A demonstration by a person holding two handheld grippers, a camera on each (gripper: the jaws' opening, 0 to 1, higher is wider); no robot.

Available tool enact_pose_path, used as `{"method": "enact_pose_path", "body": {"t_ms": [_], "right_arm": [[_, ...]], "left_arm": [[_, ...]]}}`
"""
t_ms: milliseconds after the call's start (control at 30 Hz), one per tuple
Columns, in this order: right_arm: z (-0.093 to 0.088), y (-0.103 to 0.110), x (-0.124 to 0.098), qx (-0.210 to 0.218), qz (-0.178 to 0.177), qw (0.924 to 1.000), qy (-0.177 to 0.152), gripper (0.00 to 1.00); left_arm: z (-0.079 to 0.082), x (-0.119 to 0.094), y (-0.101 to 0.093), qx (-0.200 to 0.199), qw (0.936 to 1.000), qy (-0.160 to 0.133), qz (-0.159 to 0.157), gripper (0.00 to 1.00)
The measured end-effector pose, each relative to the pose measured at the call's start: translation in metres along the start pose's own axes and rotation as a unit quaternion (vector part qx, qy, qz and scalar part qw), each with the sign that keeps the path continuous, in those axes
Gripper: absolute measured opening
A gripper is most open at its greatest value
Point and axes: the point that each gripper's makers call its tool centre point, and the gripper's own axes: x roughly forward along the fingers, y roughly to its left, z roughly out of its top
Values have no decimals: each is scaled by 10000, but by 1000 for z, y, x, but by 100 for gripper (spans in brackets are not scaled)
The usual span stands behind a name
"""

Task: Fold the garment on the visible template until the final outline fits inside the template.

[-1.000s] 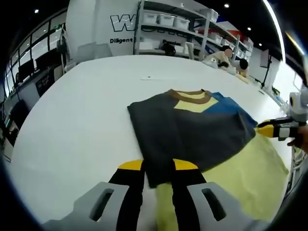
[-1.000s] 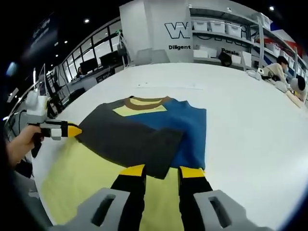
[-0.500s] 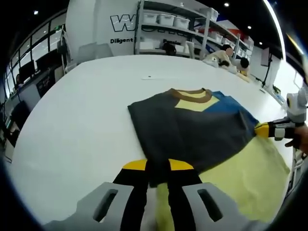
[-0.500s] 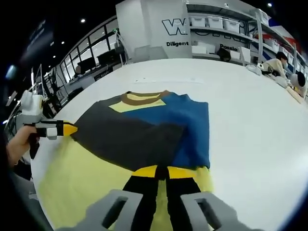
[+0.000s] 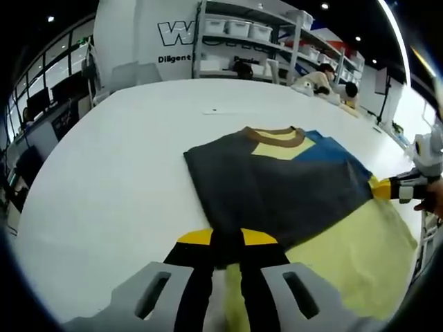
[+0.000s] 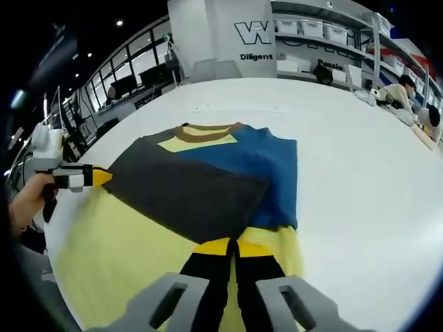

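Note:
The garment lies on the white table [image 5: 118, 159]. It has a dark grey folded panel [image 5: 270, 190], a blue part [image 5: 332, 155], a brown collar [image 5: 275, 135] and pale yellow cloth [image 5: 346, 252] spreading out from under it. My left gripper [image 5: 225, 242] is shut on the near corner of the grey panel. In the right gripper view, the right gripper [image 6: 232, 247] is shut on the near edge where the grey panel [image 6: 187, 190] meets the yellow cloth [image 6: 118, 256]. The blue part [image 6: 266, 162] lies beyond it. Each gripper also shows in the other's view: right gripper [image 5: 387, 188], left gripper [image 6: 90, 178].
The white table [image 6: 360, 180] spreads wide around the garment on all sides. Far behind stand shelves with white bins [image 5: 239, 28] and a white wall with lettering [image 6: 259, 34]. People sit at the far end [image 5: 325, 76]. A hand [image 6: 28, 200] holds the left gripper.
Both grippers have gone from open to shut on the garment's near edge. The right gripper has moved in over the yellow cloth. The garment has barely shifted.

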Motion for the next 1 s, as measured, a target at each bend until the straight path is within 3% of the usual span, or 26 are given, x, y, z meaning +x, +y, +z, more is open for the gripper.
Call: {"method": "enact_pose_path", "body": {"t_ms": [533, 767, 1000], "right_arm": [[-4, 0, -1, -300, -209, 9992, 169, 0], [-5, 1, -2, -240, -255, 9992, 168, 0], [-5, 16, 1, -356, -92, 9991, 230, 0]], "left_arm": [[0, 1, 3, -88, 9999, 18, 78, 7], [1, 2, 4, 106, 9998, 115, 124, 5], [2, 0, 20, 244, 9993, 165, 230, 5]]}}
